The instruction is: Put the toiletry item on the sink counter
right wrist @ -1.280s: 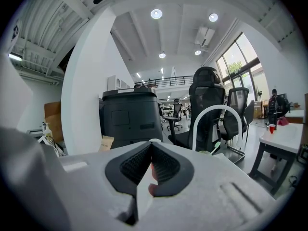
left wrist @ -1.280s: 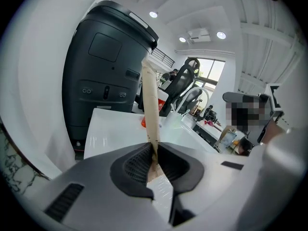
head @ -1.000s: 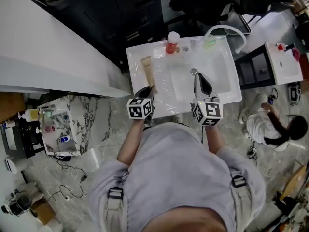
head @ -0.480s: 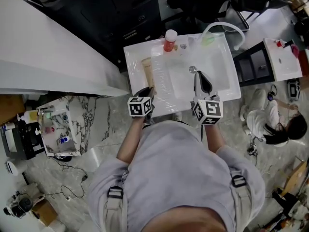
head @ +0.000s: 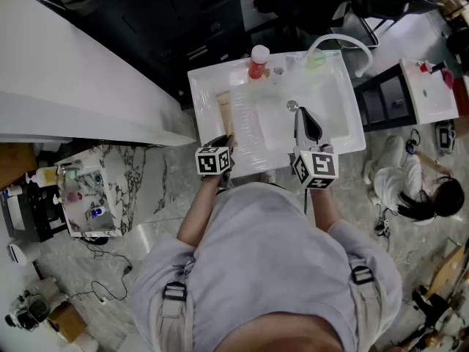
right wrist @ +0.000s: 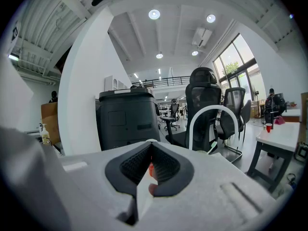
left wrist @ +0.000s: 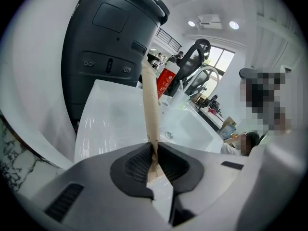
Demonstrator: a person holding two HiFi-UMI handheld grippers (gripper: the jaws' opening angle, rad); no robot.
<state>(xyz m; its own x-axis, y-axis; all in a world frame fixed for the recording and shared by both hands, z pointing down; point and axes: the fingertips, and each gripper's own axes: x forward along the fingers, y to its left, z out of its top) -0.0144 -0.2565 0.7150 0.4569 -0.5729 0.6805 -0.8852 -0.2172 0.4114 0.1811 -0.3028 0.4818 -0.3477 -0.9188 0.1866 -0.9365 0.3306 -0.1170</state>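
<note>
Over the sink [head: 201,86], left gripper [left wrist: 155,150] clamps the tube [left wrist: 150,105], end hidden; right gripper [right wrist: 150,150] closed.

The right gripper [right wrist: 150,149] had its jaws closed together, tips meeting, with nothing clamped; a sliver of something red [right wrist: 151,169] showed through the slit between the dark pads. Beyond stood a dark cabinet [right wrist: 129,117], a white arched faucet [right wrist: 198,117] and a black office chair [right wrist: 204,93], under round ceiling lights [right wrist: 154,14].

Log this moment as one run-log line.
left gripper: shut on beige tube, over sink counter | right gripper: shut, empty | red bottle: upright, counter's back edge
</note>
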